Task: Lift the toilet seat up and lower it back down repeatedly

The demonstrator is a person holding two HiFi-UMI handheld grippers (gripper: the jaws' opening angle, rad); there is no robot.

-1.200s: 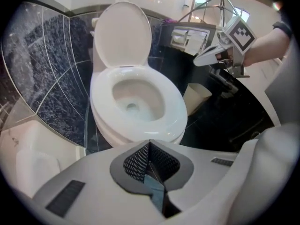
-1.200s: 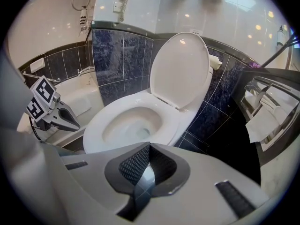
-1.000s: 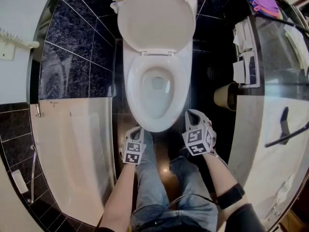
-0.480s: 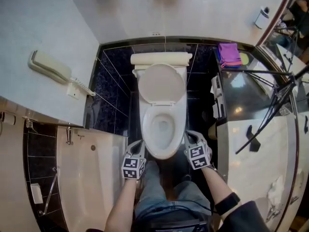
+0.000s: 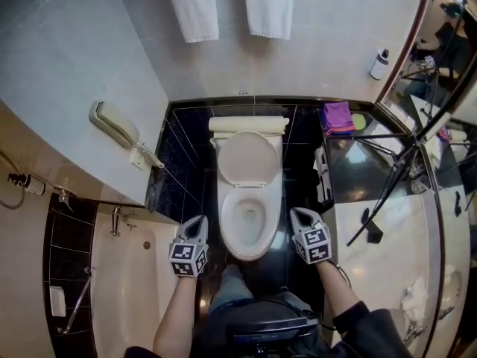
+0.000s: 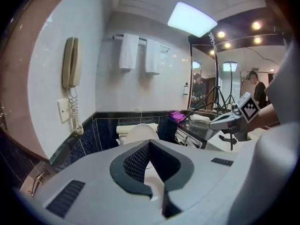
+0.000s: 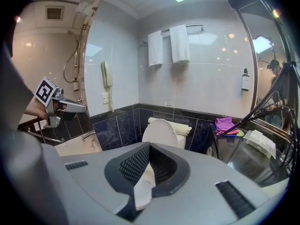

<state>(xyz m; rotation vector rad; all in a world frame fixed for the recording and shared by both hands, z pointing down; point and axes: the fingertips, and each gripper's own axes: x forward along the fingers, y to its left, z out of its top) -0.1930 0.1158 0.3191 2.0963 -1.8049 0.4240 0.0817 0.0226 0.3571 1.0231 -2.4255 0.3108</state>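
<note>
Beyond left hand-held gripper [image 5: 198, 221] and right hand-held gripper [image 5: 297, 215], toilet seat [image 5: 228, 161] upright

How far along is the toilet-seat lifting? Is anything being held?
Done: the lid stands raised against the tank; whether the seat is up too, I can't tell. In hand: nothing; the left gripper and right gripper are shut and empty, either side of the bowl, not touching it. Left: probably gripping and lowering it again.

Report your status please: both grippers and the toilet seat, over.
Left gripper and right gripper shut, empty, flanking the toilet seat, not touching. Seat looks down, lid up. Nothing in the way.
</note>
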